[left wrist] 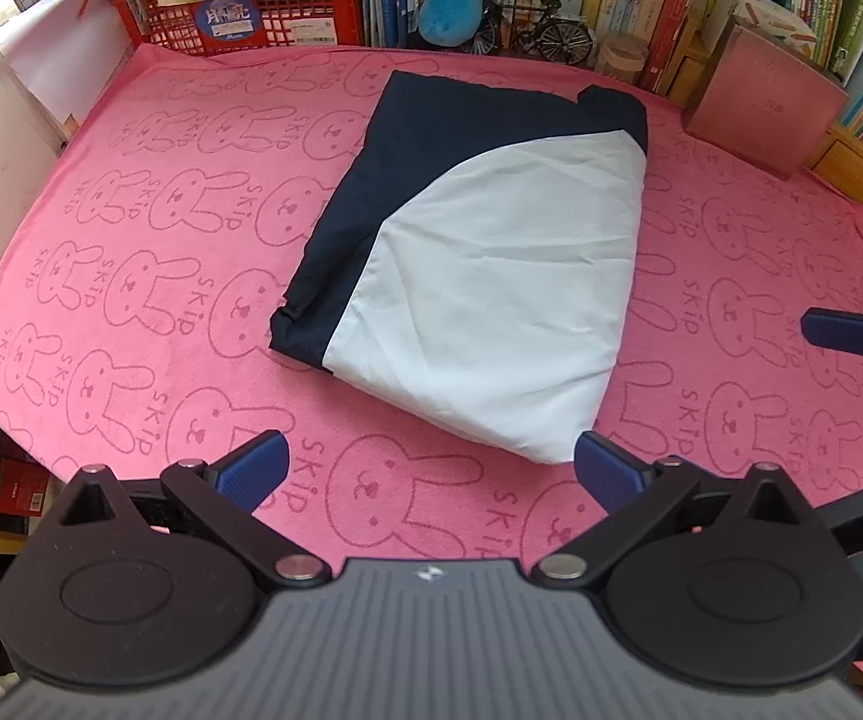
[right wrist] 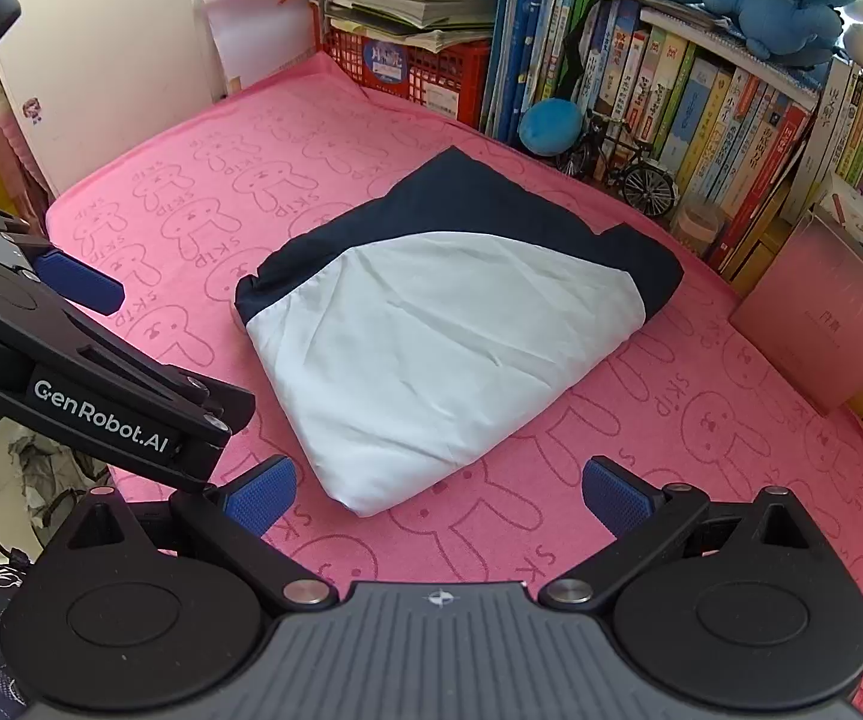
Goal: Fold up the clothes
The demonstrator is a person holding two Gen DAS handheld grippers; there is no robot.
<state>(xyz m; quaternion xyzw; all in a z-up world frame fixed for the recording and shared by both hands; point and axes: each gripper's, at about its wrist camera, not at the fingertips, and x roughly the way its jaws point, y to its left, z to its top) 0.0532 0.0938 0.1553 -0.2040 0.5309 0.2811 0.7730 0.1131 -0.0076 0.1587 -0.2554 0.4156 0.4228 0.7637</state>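
A folded garment point(left wrist: 479, 276), white with a dark navy part, lies flat in the middle of the pink rabbit-print towel point(left wrist: 149, 276). My left gripper point(left wrist: 428, 471) hovers open just in front of its near white corner, nothing between the blue pads. In the right wrist view the same garment point(right wrist: 431, 348) lies ahead of my right gripper point(right wrist: 439, 495), which is open and empty just short of the white corner. The left gripper's body point(right wrist: 89, 372) shows at the left of that view. A blue fingertip point(left wrist: 845, 333) of the right gripper pokes in at the right edge of the left wrist view.
Books point(right wrist: 701, 102) line the back, with a red crate point(left wrist: 287, 18), a blue plush ball point(left wrist: 449, 9), a small model bicycle point(left wrist: 545, 30) and a pink box point(left wrist: 773, 102) at the towel's far edge. A white wall panel point(right wrist: 107, 48) stands at the left.
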